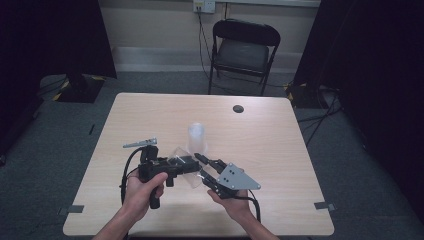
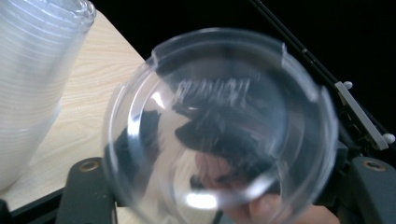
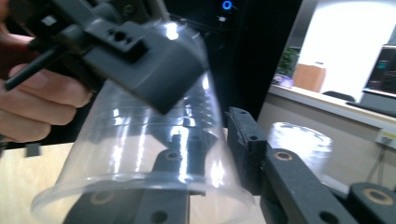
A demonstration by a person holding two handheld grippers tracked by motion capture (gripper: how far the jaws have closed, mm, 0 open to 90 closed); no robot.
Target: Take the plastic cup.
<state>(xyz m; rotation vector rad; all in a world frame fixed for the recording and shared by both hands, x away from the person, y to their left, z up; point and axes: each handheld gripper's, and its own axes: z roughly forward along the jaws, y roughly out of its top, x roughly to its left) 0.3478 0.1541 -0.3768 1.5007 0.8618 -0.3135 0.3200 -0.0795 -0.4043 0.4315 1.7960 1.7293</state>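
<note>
Two grippers meet on one clear cup (image 1: 182,165) above the table (image 1: 280,145): my left gripper (image 2: 219,186) apparently clasps its base, my right gripper (image 3: 205,154) straddles the rim, unclenched. I'd pull straight, squeezing lightly, clear of the cup stack (image 1: 197,136).

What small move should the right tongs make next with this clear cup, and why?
Probably close the right tongs firmly on the wall of the clear cup near its rim. One jaw seems to be inside the cup and one outside, but a firm pinch is not evident. The left tongs also straddle it.
</note>
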